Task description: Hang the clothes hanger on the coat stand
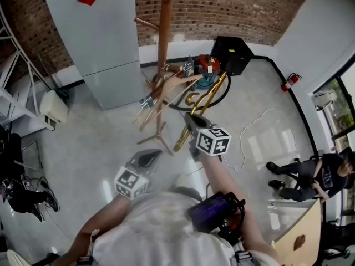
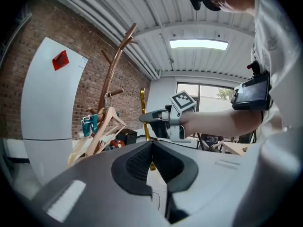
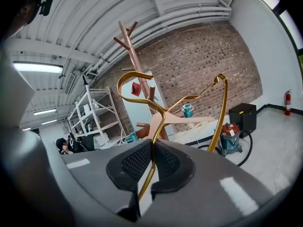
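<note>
The wooden coat stand point(image 1: 163, 32) rises in front of the brick wall, and several wooden hangers point(image 1: 166, 90) hang low on it. My right gripper point(image 1: 191, 122) is shut on a gold metal hanger point(image 1: 209, 100), held in the air short of the stand. In the right gripper view the gold hanger point(image 3: 220, 112) runs up from between the pads, with its hook curling in front of the coat stand point(image 3: 137, 63). My left gripper point(image 1: 148, 158) hangs lower left, shut and holding nothing. In the left gripper view the right gripper point(image 2: 147, 118) shows ahead, with the coat stand point(image 2: 113, 65) to its left.
A white fridge-like cabinet point(image 1: 100, 37) stands left of the stand. Behind its base are a red and teal vacuum point(image 1: 208, 68) with a black hose and a black box point(image 1: 232, 53). A thin cable point(image 1: 255, 126) lies on the floor. A person point(image 1: 310, 173) sits at the right; shelving point(image 1: 11, 93) is at the left.
</note>
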Motion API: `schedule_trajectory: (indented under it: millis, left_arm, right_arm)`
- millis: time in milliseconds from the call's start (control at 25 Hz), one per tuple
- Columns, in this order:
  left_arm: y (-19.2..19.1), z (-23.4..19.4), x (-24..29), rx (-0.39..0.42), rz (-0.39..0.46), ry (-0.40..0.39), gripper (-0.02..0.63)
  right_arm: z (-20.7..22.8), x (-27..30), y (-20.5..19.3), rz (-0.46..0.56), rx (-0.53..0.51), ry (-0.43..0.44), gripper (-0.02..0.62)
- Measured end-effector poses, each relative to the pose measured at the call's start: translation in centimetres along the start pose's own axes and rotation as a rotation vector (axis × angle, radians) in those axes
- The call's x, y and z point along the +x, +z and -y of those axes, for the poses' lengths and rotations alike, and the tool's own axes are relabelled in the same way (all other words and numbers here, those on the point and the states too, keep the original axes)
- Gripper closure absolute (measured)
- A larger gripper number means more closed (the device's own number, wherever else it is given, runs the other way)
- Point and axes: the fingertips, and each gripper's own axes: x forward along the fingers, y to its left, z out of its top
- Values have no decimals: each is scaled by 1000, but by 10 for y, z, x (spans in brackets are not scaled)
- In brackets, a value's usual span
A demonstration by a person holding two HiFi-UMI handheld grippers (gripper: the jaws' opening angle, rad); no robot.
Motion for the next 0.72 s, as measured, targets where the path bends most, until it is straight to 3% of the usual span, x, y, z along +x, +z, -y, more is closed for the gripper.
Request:
schedule_trajectory:
  millis: [360,720]
  left_arm:
    - [16,-24,-7,6,21,105,604]
    - [17,-42,-10,-27,27,193,604]
  right_arm:
    - [-5,70,47,-34,-3,58,569]
    - [16,121,38,-104,209,38,566]
